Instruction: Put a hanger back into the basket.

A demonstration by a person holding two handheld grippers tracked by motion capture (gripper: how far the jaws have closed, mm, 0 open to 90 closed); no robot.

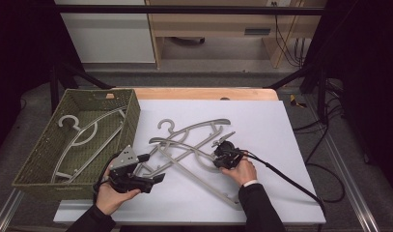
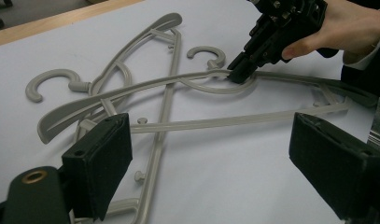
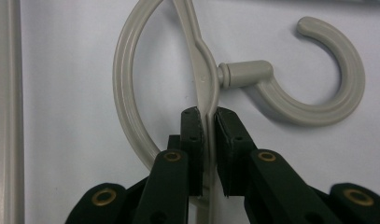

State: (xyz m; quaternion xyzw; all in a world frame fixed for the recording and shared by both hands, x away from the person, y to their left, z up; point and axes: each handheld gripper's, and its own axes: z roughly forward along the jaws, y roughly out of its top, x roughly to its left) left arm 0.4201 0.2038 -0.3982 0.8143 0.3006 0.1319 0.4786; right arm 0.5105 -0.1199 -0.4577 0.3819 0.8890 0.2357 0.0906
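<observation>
From the high view I see my right gripper (image 1: 222,155) on the crossed hangers (image 1: 194,145) mid-mat, right of the green basket (image 1: 131,111). Left gripper view — my left gripper (image 2: 206,163) gapes wide, empty. Right gripper view — jaws pinch the hanger (image 3: 204,88) beside its hook.

Dark sleeves with a white cuff; each black hand-held gripper (image 1: 231,155) has brass-ringed screw holes and a trailing black cable.
</observation>
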